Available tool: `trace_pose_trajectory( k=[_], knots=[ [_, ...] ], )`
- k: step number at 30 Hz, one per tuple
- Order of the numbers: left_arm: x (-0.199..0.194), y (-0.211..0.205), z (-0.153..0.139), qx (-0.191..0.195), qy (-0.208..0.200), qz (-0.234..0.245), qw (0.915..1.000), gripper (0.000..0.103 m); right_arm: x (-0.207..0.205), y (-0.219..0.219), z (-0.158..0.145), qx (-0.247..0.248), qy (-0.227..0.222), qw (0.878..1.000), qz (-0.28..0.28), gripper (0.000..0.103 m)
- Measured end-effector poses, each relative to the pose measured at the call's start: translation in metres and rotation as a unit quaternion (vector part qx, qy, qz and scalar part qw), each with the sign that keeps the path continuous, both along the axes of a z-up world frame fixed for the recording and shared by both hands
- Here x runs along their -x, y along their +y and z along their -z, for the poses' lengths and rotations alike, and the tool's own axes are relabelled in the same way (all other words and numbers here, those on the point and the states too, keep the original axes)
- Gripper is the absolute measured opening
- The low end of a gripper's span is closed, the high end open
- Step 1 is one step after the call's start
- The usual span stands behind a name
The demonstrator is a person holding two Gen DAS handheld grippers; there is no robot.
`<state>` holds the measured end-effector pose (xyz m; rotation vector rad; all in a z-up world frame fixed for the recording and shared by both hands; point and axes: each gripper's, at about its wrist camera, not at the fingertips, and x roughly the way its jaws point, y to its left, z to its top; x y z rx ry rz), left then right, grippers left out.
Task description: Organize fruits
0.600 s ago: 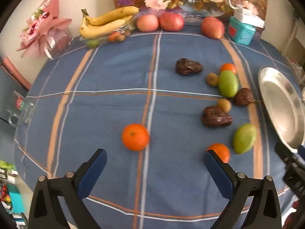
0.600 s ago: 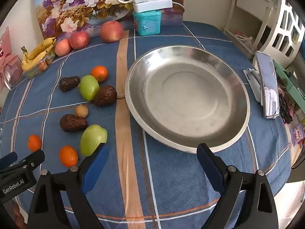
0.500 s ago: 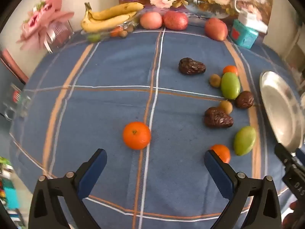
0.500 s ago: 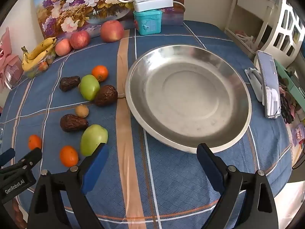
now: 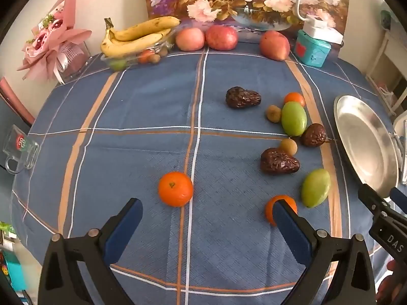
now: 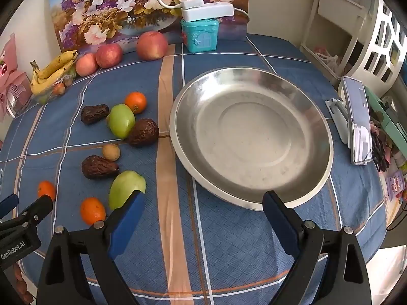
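Note:
My left gripper (image 5: pixel 207 211) is open and empty above the blue checked cloth. An orange (image 5: pixel 175 188) lies just ahead of it, a little left of centre. A second orange (image 5: pixel 276 207) is half hidden behind my right finger. Green fruits (image 5: pixel 315 187) (image 5: pixel 293 118), dark dates (image 5: pixel 278 161) and small brown fruits (image 5: pixel 288 146) lie to the right. My right gripper (image 6: pixel 202 204) is open and empty in front of the empty steel plate (image 6: pixel 250 134). A green fruit (image 6: pixel 126 188) and an orange (image 6: pixel 92 210) sit by its left finger.
Bananas (image 5: pixel 137 36) in a clear tray, three apples (image 5: pixel 221 37) and a teal box (image 5: pixel 311 50) stand along the back by a flower painting. A glass mug (image 5: pixel 20 150) sits at the left edge. A phone on a stand (image 6: pixel 356 119) is right of the plate.
My left gripper has moved forward and slightly left, so the near orange sits closer and the second orange now slips behind the right finger. The right gripper has barely moved.

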<state>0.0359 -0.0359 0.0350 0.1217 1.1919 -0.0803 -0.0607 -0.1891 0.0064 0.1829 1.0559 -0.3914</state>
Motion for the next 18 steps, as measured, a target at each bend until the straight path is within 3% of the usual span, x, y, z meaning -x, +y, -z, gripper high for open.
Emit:
trace_pose_trajectory(
  k=[10,13,14,18],
  knots=[
    [-0.002,0.009,-0.003,0.008,-0.009,0.015,0.9998,0.103,0.0,0.0,-0.001,0.0,-0.001,1.0,-0.001,0.094],
    [0.02,0.02,0.0,0.011,-0.018,0.02,0.9996,0.103,0.0,0.0,-0.001,0.0,-0.001,1.0,-0.001,0.094],
    [0.034,0.03,0.014,0.012,-0.023,0.025,0.9993,0.103,0.0,0.0,-0.002,0.0,-0.001,1.0,-0.001,0.094],
    [0.04,0.04,0.019,0.011,-0.026,0.035,0.999,0.103,0.0,0.0,-0.001,0.001,-0.001,1.0,-0.001,0.094]
  ],
)
